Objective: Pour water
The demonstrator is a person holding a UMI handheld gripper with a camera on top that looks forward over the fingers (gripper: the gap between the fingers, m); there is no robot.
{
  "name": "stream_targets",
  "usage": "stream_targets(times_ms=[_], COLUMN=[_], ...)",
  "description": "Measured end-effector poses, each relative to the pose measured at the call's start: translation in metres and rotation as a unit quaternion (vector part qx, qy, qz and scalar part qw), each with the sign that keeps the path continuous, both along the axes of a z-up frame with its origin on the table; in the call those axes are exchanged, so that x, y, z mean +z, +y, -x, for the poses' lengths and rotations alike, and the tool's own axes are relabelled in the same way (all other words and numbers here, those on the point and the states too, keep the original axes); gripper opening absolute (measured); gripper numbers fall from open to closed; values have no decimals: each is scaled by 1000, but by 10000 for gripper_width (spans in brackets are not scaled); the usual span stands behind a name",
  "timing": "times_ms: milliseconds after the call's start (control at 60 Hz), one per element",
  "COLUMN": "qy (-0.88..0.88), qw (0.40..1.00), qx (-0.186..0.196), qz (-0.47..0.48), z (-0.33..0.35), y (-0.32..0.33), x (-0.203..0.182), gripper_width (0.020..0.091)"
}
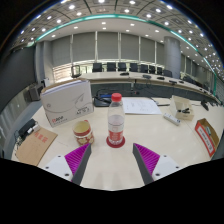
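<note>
Gripper fingers sit spread apart on nothing, aimed across the pale table. Going big to small: white box back left, red-capped water bottle upright just ahead of the fingers, small cup beside it. Probably best to center on the bottle's middle before squeezing.

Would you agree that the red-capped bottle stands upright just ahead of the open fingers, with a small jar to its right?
Not quite: in the gripper view the small jar stands to the left of the red-capped bottle, not the right. The bottle does stand upright just ahead of the open gripper.
</note>
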State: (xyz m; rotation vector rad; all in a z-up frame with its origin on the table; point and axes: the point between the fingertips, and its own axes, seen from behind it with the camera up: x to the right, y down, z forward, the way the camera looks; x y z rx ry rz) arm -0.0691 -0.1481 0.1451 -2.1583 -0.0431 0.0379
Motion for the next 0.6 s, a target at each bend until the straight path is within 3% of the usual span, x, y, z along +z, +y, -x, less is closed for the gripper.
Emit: stream_targets(times_ms=[300, 600], qy=[-18, -36], qw=[1000, 999], qx=[-20, -20], qz=[16, 12], z=[38, 46], y=[-134, -180], x=[54, 66], gripper_width=[859, 859])
